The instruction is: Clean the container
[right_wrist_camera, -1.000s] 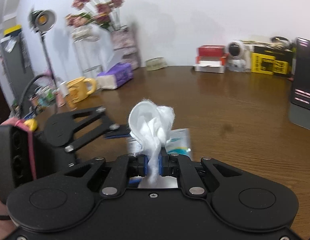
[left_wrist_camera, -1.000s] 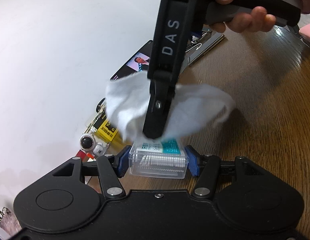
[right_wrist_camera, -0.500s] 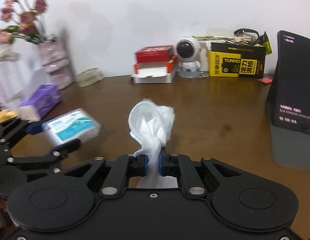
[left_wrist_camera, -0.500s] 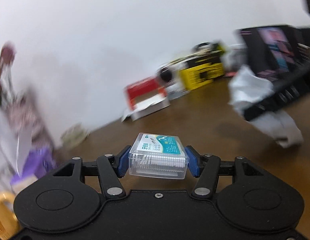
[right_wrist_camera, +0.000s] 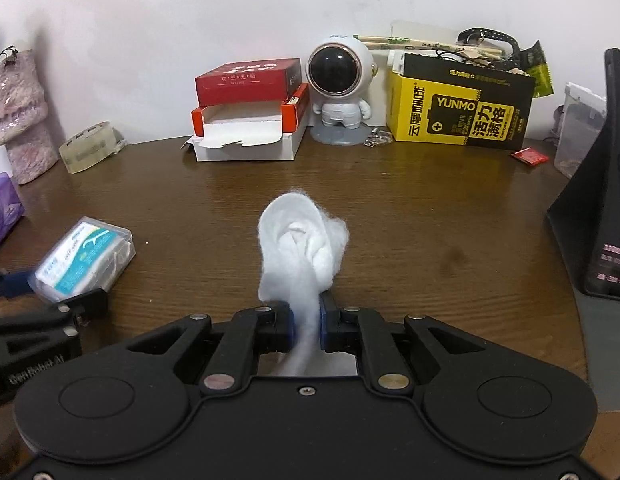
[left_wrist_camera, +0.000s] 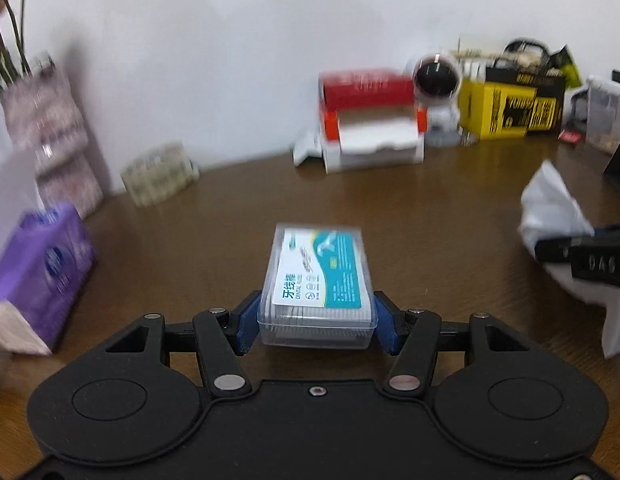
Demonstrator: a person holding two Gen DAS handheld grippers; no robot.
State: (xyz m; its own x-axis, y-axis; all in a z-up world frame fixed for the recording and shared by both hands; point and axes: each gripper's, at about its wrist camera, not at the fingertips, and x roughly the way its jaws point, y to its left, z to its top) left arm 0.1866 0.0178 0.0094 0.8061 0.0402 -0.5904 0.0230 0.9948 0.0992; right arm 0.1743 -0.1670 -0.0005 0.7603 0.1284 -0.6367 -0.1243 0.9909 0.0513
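Left claw (left_wrist_camera: 316, 322) grips floss container (left_wrist_camera: 319, 276) | right claw (right_wrist_camera: 306, 322) pinches tissue (right_wrist_camera: 302, 240) | container's underside hidden, apparently airborne

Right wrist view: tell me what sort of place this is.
Probably a home desk or side table against a wall, not a lab. The wooden tabletop carries household clutter: an astronaut figurine, a yellow battery box, opened red boxes and a roll of tape.

Soft, even indoor light fills both views. The glossy brown wooden bench (right_wrist_camera: 410, 216) carries a mild sheen and faint shadows. The left wrist view is motion-blurred: the red and white cardboard box (left_wrist_camera: 370, 120) and purple tissue pack (left_wrist_camera: 42, 272) smear. The right wrist view is sharp. Fisheye bending curves the edges and darkens the corners.
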